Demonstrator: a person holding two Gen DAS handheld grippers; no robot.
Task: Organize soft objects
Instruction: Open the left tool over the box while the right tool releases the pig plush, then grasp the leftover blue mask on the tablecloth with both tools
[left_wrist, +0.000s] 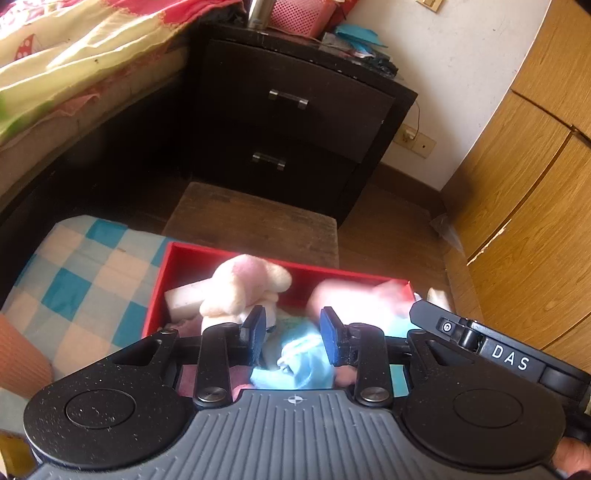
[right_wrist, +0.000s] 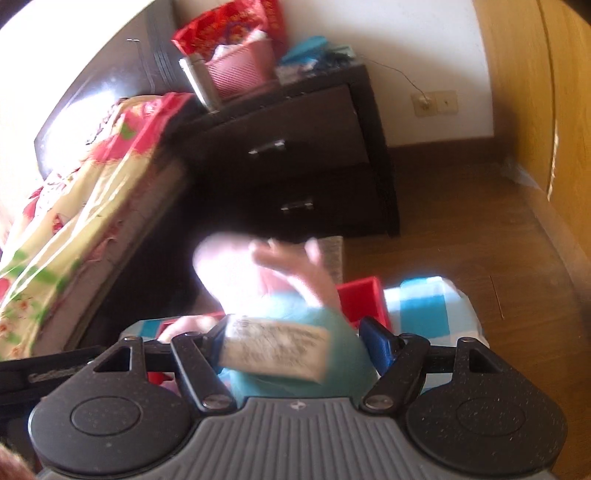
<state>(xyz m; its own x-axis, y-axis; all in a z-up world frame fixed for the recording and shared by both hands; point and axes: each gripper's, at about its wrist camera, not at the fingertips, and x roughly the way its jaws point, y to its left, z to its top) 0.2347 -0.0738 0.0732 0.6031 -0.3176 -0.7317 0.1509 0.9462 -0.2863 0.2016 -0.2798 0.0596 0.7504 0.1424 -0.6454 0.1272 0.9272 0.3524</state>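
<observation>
- My right gripper (right_wrist: 299, 343) is clamped on a plush toy (right_wrist: 295, 295): a teal body sits between the pads with a white label lying across it, and a blurred pink head and ear stick out ahead of the fingers. The jaws stand fairly wide, filled by the toy.
- That toy hangs just above the red box (right_wrist: 364, 299), near its right-hand end.
- The box (left_wrist: 173, 266) already holds several soft things: a cream and pink plush (left_wrist: 243, 284) at its far left, a white block (left_wrist: 184, 299) beside that, and a pale blue cloth (left_wrist: 295, 354) at the near side.
- My left gripper (left_wrist: 293, 328) hovers over the near side of the box. Its blue pads (left_wrist: 258, 328) stand partly apart with nothing pinched; the blue cloth lies below the gap, not touched as far as I can tell.
- The box rests on a blue and white checked cloth (left_wrist: 74, 280); beyond the box stand a brown stool (left_wrist: 258, 221) and then a dark nightstand (left_wrist: 295, 110).
- My judgement: sorting is well along. The held toy has yet to be dropped in; whether more items wait outside the box, I cannot see.
</observation>
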